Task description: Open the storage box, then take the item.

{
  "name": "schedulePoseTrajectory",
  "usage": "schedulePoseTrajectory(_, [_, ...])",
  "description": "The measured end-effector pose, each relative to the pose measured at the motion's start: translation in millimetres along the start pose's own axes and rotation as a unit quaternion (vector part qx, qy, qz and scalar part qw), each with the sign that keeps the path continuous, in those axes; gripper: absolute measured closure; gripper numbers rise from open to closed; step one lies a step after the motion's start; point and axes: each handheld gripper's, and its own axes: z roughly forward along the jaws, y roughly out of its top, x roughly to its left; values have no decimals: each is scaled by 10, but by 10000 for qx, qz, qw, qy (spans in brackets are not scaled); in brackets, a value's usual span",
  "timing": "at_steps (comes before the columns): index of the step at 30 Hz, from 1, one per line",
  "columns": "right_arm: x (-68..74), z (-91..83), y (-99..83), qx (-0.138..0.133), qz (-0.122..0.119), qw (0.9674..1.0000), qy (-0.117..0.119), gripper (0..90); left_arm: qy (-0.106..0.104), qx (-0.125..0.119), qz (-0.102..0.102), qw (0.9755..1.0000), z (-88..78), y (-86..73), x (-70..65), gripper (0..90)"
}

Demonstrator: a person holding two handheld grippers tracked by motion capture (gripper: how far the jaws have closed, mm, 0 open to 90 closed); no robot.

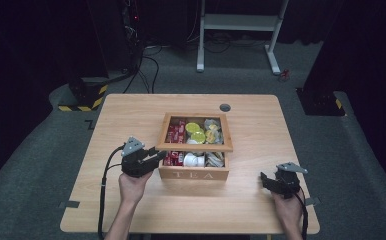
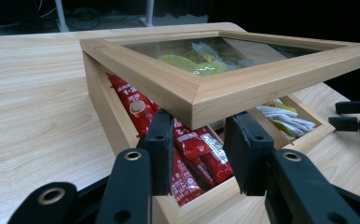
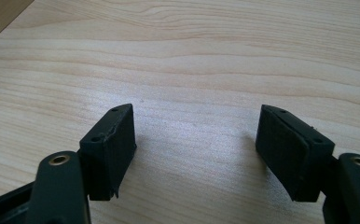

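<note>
Left gripper view is showing the left tool [image 2: 199, 154], part-open, nosing under the glass-paned wooden lid's [image 2: 225, 84] near corner (right tool [image 3: 197, 149] gaping, well apart).

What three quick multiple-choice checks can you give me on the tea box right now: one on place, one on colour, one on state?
1. Where is the left gripper?
A. At the lid's front left corner
B. Behind the box
C. On the floor

2. What colour are the sachets in the left compartment?
A. Blue
B. Red
C. Black

3. How is the lid?
A. Fully shut
B. Lying on the table
C. Partly raised

Answers: 1 A, its jaws flank the lid corner in the left gripper view. 2 B, red packets lie under that corner. 3 C, a gap shows between lid and box. The right gripper is open over the bare table.
</note>
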Motion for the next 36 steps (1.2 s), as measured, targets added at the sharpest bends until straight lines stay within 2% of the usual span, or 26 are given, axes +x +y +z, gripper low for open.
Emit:
schedulePoseTrajectory(11, [1, 2, 2, 9, -19, 10000, 8, 275, -4, 73, 20, 10000, 19, 73, 22, 631])
schedulePoseTrajectory(15, [5, -7, 2, 52, -86, 9999, 88, 264, 15, 98, 29, 9999, 27, 106, 29, 631])
schedulePoseTrajectory(18, [17, -22, 2, 27, -25, 9993, 363, 270, 2, 115, 21, 9999, 26, 121, 31, 631])
schedulePoseTrajectory(20, [48, -44, 10, -60, -86, 9986, 524, 290, 11, 115, 11, 9999, 25, 132, 31, 631])
schedulePoseTrajectory(22, [54, -56, 15, -93, -103, 9982, 577, 300, 6, 113, 2, 9999, 26, 136, 31, 631])
schedulePoseTrajectory(27, [144, -150, 87, -329, -162, 9949, 937, 387, -10, 117, -8, 9999, 25, 148, 42, 631])
schedulePoseTrajectory(28, [144, -150, 87, -329, -162, 9949, 937, 387, -10, 117, -8, 9999, 25, 148, 42, 631])
schedulePoseTrajectory(31, [214, -191, 141, -403, -232, 9924, 1144, 420, -6, 116, -8, 9999, 26, 149, 42, 630])
schedulePoseTrajectory(35, [294, -231, 210, -523, -275, 9872, 1480, 465, 1, 128, 2, 9999, 27, 157, 44, 630])
schedulePoseTrajectory(36, [307, -235, 225, -571, -354, 9863, 1505, 471, -2, 138, 0, 9999, 27, 164, 45, 630])
